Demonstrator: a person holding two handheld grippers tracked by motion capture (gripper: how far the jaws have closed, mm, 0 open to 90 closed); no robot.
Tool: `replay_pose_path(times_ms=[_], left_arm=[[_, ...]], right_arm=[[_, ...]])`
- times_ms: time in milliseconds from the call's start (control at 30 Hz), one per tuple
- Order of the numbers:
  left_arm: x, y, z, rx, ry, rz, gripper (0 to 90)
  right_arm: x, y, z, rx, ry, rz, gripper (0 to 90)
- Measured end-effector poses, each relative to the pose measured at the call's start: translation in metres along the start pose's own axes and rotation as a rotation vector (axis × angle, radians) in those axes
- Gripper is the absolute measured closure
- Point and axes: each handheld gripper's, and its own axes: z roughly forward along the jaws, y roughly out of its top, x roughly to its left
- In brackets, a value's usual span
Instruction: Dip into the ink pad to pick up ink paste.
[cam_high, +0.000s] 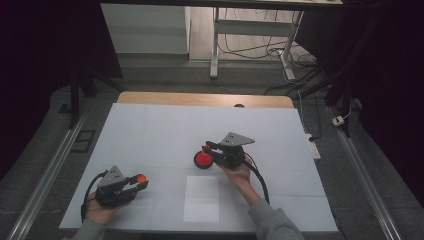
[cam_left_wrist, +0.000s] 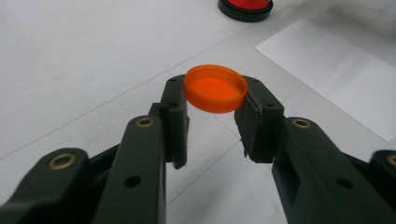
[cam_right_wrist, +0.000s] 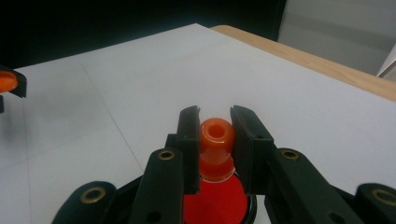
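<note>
near the front left of the white table (cam_high: 150, 130), the left gripper (cam_high: 139, 181) clamps an orange cap (cam_left_wrist: 215, 87) by its rim, clear of the surface. toward the middle, the right gripper (cam_high: 206, 146) pinches the orange knob (cam_right_wrist: 216, 135) above a red disc with a black rim (cam_high: 202, 160). just beside the disc lies a white sheet (cam_high: 201, 198); nothing lies between the two grippers.

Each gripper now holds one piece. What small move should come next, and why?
Probably bring the left gripper with its orange cap toward the right gripper. That one grips the orange neck of the red piece, and its round mouth faces up, uncovered. The cap looks meant for it.
</note>
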Motion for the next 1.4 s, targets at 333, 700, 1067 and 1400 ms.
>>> replay_pose_path(times_ms=[333,700,1067,1400], left_arm=[[0.000,0.000,0.001,0.004,-0.001,0.002,65.2],[0.000,-0.001,0.001,0.006,-0.003,0.004,65.2],[0.000,-0.001,0.001,0.009,-0.005,0.003,65.2],[-0.001,-0.001,0.003,0.017,-0.009,0.006,65.1]], right_arm=[[0.008,0.008,0.000,-0.011,0.021,-0.016,72.5],[0.003,-0.005,0.014,0.077,0.002,-0.009,72.5],[0.001,-0.013,0.024,0.134,-0.014,-0.016,72.5],[-0.001,-0.024,0.031,0.164,-0.026,-0.024,72.7]])
